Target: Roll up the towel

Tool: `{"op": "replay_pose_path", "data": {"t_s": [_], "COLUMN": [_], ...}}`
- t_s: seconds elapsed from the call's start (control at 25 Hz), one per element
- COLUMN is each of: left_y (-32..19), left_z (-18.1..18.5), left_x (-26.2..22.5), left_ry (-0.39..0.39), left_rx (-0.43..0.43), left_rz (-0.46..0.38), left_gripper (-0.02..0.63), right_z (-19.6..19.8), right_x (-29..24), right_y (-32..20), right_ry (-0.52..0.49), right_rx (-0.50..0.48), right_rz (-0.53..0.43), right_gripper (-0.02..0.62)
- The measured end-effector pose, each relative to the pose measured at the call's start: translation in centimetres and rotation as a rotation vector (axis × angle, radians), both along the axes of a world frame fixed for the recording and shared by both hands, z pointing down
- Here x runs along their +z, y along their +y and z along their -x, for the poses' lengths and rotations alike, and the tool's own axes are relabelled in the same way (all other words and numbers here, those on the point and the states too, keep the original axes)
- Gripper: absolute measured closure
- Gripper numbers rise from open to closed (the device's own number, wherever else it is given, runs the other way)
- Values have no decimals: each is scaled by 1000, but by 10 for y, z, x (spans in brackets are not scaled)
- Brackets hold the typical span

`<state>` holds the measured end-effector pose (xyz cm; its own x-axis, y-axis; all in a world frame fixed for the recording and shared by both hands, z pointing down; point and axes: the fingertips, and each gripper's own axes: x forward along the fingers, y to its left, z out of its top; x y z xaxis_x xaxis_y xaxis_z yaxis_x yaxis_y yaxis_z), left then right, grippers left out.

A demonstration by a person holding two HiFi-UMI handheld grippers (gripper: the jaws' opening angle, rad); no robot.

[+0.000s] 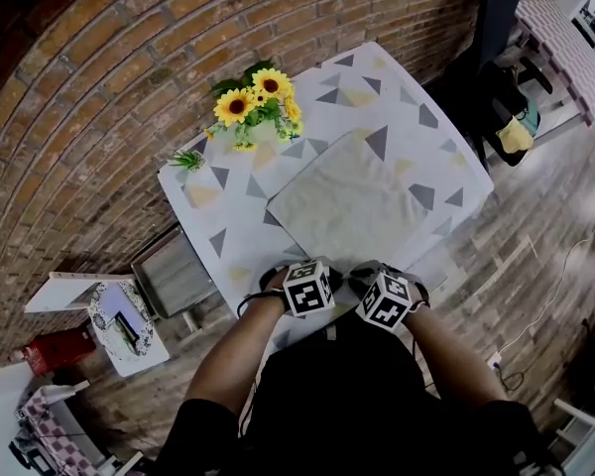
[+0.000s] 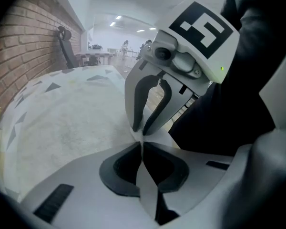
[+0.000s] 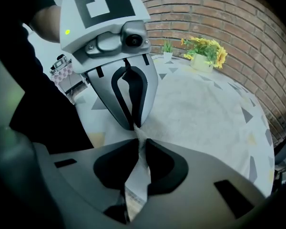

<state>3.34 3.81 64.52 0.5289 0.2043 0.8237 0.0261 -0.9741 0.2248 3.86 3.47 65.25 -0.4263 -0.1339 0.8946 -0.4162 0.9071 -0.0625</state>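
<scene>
A pale grey towel (image 1: 349, 209) lies spread flat on the table (image 1: 228, 216), which wears a white cloth with grey and yellow triangles. Both grippers meet tip to tip at the towel's near edge, close to my body. My left gripper (image 1: 315, 269) is shut, with a thin pinch of the towel's edge (image 2: 142, 162) between its pads. My right gripper (image 1: 372, 278) is also shut on that edge, and a hemmed strip of cloth (image 3: 137, 173) runs down between its jaws. In the right gripper view the left gripper (image 3: 134, 124) nips a small raised fold. The rest of the towel (image 3: 205, 113) lies smooth.
A pot of sunflowers (image 1: 259, 100) and a small green plant (image 1: 187, 159) stand at the table's far left corner. A brick wall (image 1: 99, 87) runs behind. On the floor to the left stand a grey crate (image 1: 174, 278) and a white stand (image 1: 119, 320). A dark chair (image 1: 496, 87) stands at the right.
</scene>
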Motion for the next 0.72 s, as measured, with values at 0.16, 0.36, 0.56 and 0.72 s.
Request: {"op": "replay_pose_path", "data": {"t_s": [0.16, 0.36, 0.56, 0.72], "left_y": [6, 4, -5, -8], "left_z": [3, 3, -5, -3], "left_x": [-2, -7, -7, 0], "left_ry": [-3, -38, -41, -64], "left_rx": [13, 111, 123, 102], "left_rz": [-51, -283, -345, -263], "left_gripper": [574, 489, 521, 563], "right_z": [2, 0, -5, -7], "right_x": [-3, -12, -16, -12], "right_y": [11, 6, -6, -12], "right_ry": [-41, -102, -118, -104], "right_rx": [26, 115, 138, 119], "right_rz": [68, 151, 194, 207], "right_gripper": [544, 551, 549, 535]}}
